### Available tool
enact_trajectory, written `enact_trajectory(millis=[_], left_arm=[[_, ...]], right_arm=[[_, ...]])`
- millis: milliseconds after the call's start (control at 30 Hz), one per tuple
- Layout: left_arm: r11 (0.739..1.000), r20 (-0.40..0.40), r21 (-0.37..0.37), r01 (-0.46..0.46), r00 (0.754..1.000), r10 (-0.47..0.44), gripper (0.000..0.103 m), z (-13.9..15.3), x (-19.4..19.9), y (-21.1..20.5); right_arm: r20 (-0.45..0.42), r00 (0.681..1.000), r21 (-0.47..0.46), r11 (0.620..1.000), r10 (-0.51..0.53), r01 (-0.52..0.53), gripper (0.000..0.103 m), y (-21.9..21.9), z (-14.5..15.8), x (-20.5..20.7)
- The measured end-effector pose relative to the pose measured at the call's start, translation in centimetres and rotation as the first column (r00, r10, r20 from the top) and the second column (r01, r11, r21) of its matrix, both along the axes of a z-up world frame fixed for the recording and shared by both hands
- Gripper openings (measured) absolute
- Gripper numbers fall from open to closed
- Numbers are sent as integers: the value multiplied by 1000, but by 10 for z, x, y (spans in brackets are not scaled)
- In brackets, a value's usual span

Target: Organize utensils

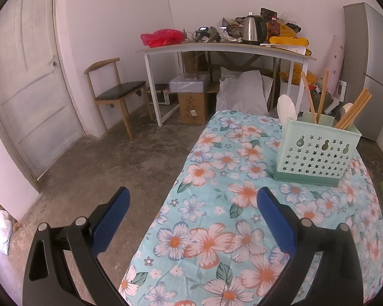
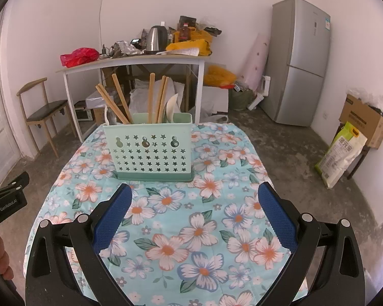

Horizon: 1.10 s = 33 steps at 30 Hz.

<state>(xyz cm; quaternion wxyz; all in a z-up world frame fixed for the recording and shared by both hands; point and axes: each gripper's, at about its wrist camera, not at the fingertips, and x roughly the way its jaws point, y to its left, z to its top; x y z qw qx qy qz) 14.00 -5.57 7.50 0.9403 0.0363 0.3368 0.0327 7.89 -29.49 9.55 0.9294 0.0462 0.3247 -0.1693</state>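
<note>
Floral surface (image 2: pixel 166 229) carries the green utensil holder (image 2: pixel 149 153), chopsticks (image 2: pixel 120 102) and spoons already inside. Our left gripper (image 1: pixel 192 219) and right gripper (image 2: pixel 195 216) hang spread apart, empty; we should check each compartment gently.

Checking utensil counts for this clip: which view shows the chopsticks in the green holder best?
The right wrist view: the holder faces the camera squarely and the chopsticks fan out against the background. In the left wrist view the holder sits off to the right, and its chopsticks bunch and overlap.
</note>
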Motion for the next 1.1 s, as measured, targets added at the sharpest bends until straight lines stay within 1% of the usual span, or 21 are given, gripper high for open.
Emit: enact_trajectory(millis=[1100], left_arm=[[1000, 6, -8, 12, 1000, -12, 97, 6, -4, -4]], right_arm=[[9, 1000, 0, 1000, 14, -14, 95, 5, 6, 2]])
